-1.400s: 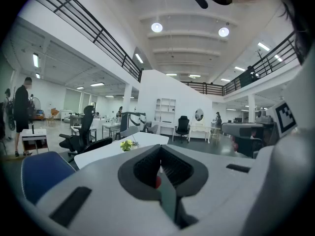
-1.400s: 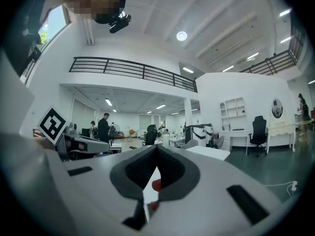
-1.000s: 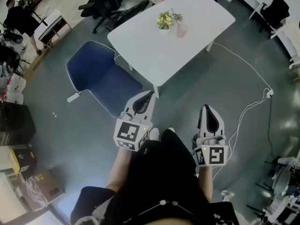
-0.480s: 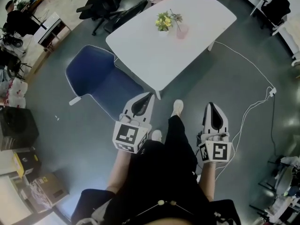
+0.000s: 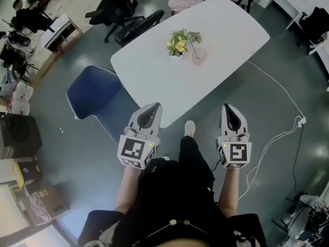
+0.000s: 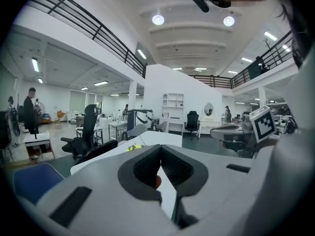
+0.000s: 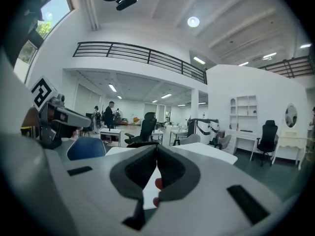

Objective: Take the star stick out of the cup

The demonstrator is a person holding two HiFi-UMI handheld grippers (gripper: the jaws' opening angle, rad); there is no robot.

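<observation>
The star stick [image 5: 192, 41] stands in the pink cup [image 5: 199, 57], and both are far from where we hold our tools, so we start near and work outward.

Closest to us, the left gripper [image 5: 152, 106] and the right gripper [image 5: 226, 107] are held out in front of our body, level with each other. The left hangs just over the near edge of the white table [image 5: 154, 81]; the right hangs over the floor just off that edge. Each gripper's own view shows its jaws pressed together at the tips with nothing between them, so we carry nothing in either.

Beyond them lies a bare stretch of tabletop. A blue chair [image 5: 92, 94] sits off its left side.

Toward the table's far end, a small bunch of yellow flowers [image 5: 177, 43] sits just beside the cup. The stick leans out of the cup, up and toward the flowers.

As things lie, we judge that the stick is yet to be out of the cup. It sits well ahead of both sets of jaws, across the tabletop and between the two grippers' lines. What is left is to close that gap, part one pair of jaws, grip the stick and lift it clear.
</observation>
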